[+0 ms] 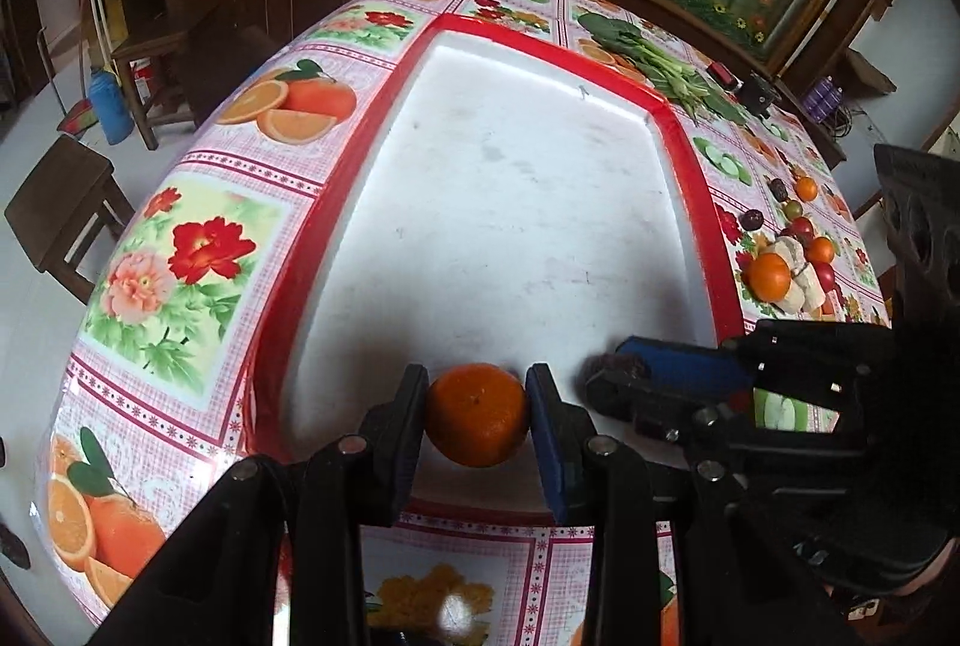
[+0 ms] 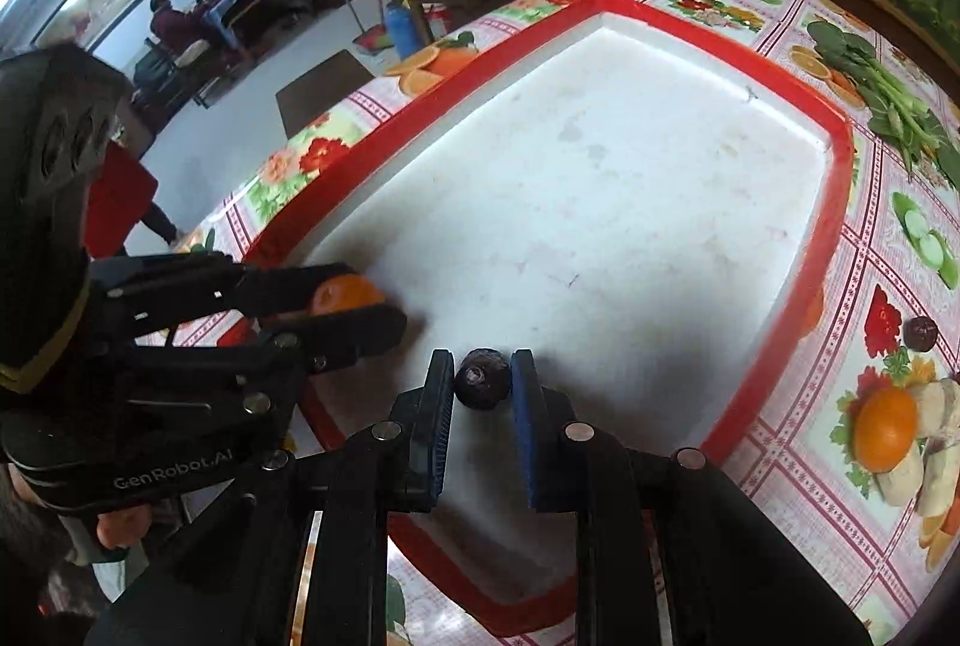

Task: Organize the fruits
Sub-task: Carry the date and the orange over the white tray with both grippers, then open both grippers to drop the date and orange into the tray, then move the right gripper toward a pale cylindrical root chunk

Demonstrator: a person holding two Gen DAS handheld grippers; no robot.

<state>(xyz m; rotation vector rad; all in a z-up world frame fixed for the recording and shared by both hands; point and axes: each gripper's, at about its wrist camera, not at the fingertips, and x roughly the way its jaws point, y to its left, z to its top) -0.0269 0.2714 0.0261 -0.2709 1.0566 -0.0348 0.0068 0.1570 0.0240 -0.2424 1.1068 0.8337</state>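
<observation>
The left gripper [image 1: 477,415], clenched on an orange [image 1: 477,415], and the right gripper [image 2: 482,388], grasping a dark fruit [image 2: 482,388], hang side by side over the near edge of the red-rimmed tray [image 1: 690,153], its white floor lying straight ahead of both

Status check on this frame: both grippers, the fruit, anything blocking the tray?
Left gripper shut on round orange tangerine. Right gripper shut on small dark wrinkled fruit. Both over red-rimmed white tray, tray floor bare. More fruit piled on the floral tablecloth.

Orange [image 1: 477,415] between left tongs [image 1: 477,409] above red-rimmed white tray [image 1: 540,39], right tongs [image 1: 612,376] alongside.
</observation>
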